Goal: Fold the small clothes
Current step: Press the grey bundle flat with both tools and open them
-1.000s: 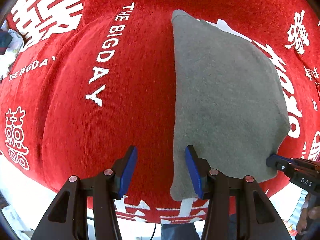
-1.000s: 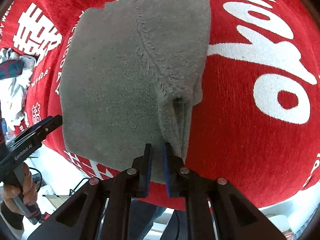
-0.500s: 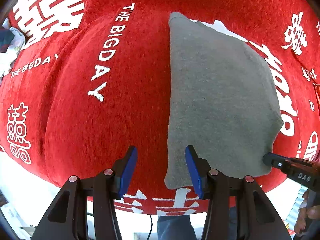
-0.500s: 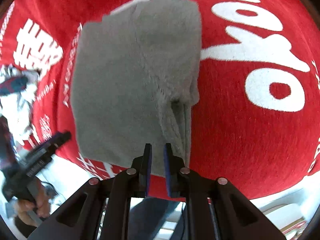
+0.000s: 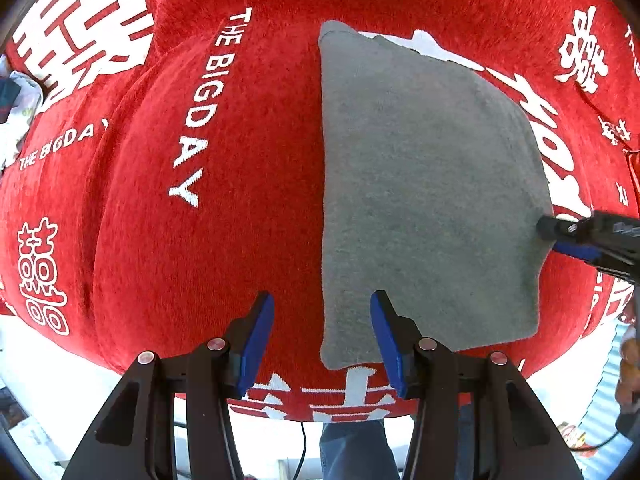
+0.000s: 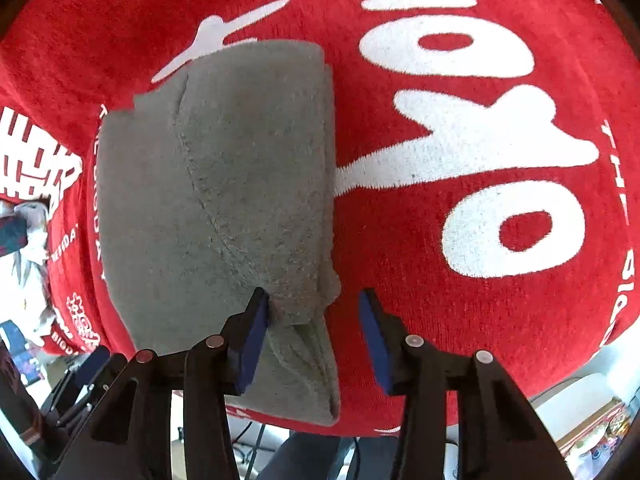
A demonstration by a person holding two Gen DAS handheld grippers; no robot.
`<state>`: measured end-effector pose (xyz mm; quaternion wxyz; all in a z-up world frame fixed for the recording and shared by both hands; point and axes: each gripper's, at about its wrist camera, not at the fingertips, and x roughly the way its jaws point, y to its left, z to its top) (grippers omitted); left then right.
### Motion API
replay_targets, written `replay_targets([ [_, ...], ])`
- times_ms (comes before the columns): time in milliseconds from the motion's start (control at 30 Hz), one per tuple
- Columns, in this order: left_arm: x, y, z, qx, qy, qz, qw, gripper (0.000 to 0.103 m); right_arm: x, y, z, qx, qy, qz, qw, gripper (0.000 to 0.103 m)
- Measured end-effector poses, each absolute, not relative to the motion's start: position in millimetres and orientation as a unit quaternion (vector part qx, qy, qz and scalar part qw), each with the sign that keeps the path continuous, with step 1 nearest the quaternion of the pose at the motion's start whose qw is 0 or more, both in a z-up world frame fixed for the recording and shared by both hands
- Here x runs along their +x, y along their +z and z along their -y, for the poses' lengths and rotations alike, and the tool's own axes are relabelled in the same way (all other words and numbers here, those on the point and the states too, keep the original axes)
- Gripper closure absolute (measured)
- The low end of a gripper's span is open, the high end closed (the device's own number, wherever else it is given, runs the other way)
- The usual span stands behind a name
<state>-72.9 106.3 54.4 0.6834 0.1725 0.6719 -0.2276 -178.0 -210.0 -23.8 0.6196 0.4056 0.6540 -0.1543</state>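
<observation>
Your jaws gape on both the left gripper (image 5: 322, 334) and right gripper (image 6: 310, 334), holding nothing. The folded grey garment (image 6: 224, 216) lies centre-left on the red cloth (image 6: 460, 320)

Red fleece cloth (image 5: 248, 128) with white lettering and Chinese characters covering the work surface, bright white floor below its edge, cluttered items at left (image 6: 24, 236)

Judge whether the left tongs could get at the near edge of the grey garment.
Probably yes: the left tongs are open, straddling the grey garment edge, nothing between.
</observation>
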Motion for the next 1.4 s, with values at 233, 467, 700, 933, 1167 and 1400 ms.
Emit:
replay_targets([
  [233, -74, 73, -98, 0.149, -0.208, -0.679, 0.689, 0.052, -175, 6, 212, 0.369, -0.101, -0.688, 0.617, 0.053],
  [467, -89, 89, -81, 0.127, -0.195, -0.695, 0.681, 0.051, -170, 21, 212, 0.336, -0.069, -0.724, 0.598, 0.047],
  [700, -112, 107, -67, 0.131, -0.201, -0.696, 0.676, 0.052, -168, 33, 205, 0.316, -0.05, -0.739, 0.593, 0.037],
  [933, -122, 126, -65, 0.133, -0.198, -0.695, 0.678, 0.043, -166, 44, 197, 0.305, -0.039, -0.74, 0.598, 0.031],
  [1167, -122, 138, -67, 0.131, -0.186, -0.681, 0.696, 0.004, -169, 54, 194, 0.294, -0.032, -0.737, 0.608, 0.024],
  [1400, -124, 141, -67, 0.11, -0.183, -0.689, 0.692, 0.004, -172, 63, 197, 0.29, -0.053, -0.724, 0.623, 0.018],
])
